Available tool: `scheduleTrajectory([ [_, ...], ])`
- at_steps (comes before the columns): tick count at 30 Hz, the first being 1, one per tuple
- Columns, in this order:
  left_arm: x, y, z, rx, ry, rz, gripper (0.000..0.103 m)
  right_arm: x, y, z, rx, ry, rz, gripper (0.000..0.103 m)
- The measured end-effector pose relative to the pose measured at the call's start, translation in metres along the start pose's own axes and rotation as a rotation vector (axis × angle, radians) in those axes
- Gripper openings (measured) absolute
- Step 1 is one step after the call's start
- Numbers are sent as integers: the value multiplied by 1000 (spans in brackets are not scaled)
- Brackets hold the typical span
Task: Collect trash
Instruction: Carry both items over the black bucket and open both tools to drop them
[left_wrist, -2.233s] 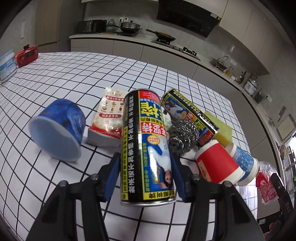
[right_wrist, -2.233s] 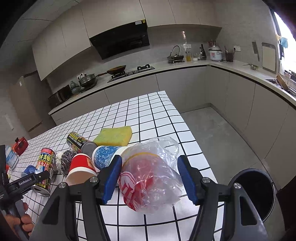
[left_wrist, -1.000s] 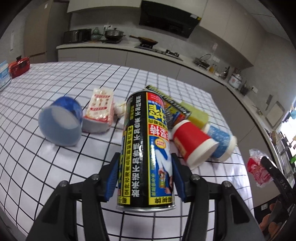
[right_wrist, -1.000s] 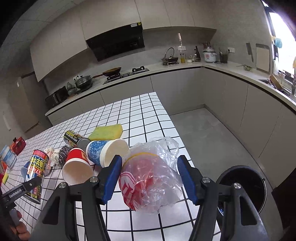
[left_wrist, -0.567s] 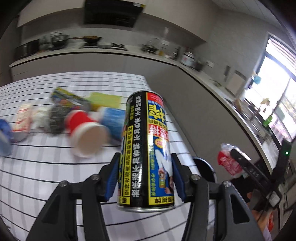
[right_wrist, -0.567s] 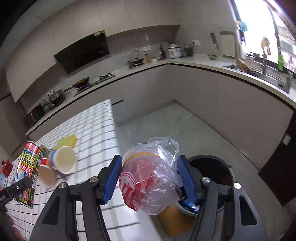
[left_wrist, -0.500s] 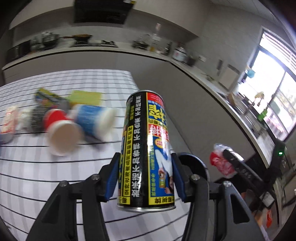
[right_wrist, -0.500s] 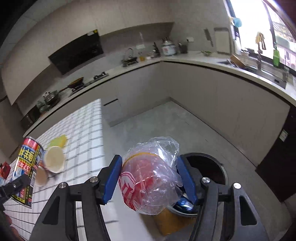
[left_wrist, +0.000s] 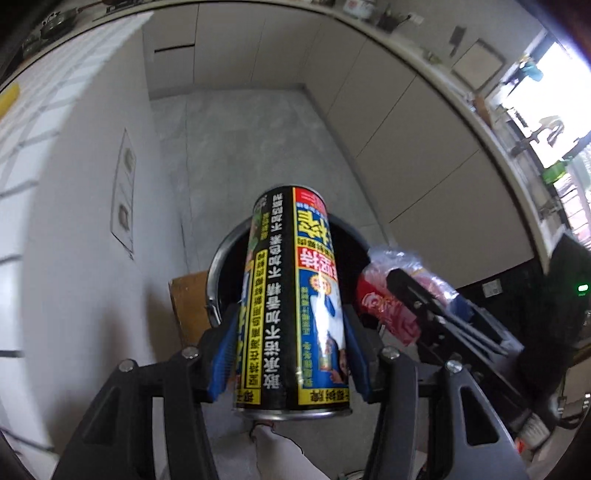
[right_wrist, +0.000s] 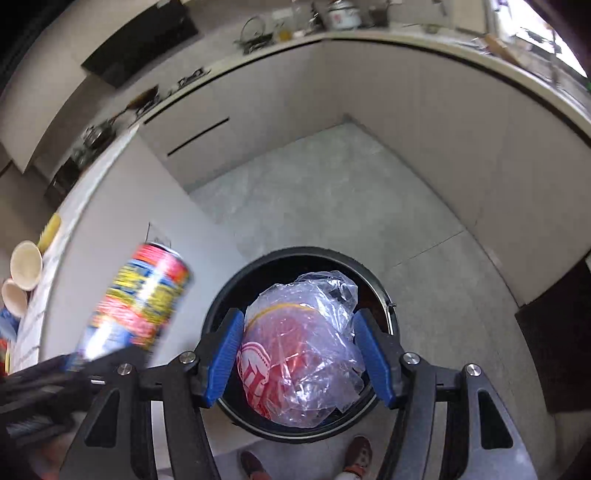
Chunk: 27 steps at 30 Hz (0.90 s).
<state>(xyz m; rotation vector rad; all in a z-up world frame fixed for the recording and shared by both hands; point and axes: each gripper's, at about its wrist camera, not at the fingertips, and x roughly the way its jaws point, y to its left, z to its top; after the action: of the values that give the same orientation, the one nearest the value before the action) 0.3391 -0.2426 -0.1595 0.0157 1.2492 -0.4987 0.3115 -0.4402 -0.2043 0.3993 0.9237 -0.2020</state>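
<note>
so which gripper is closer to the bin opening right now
Right. The right gripper holds the plastic-wrapped red cup squarely over the black bin. The left gripper, clamped on the can, sits off to the bin's left side, toward the counter.

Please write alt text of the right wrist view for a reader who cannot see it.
The right gripper holds a crumpled plastic bag above an open black trash bin on a grey floor. At left, a colourful can is blurred.
</note>
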Motion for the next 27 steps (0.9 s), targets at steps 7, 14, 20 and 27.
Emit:
scheduleTrajectory([
  [7,36,1,7,-50,63,91,65,23,-10,4,-56,64,-15,71],
  [14,-27,3,6,-39,-74,66,72,4,-4,15,-47,4,-15,78],
  [20,-110,31,-8,-23,-179,4,72,-43,31,23,-35,-95,1,78],
  [27,-196,107,-29,-34,-295,59,76,-89,129,15,-125,-187,-19,78],
])
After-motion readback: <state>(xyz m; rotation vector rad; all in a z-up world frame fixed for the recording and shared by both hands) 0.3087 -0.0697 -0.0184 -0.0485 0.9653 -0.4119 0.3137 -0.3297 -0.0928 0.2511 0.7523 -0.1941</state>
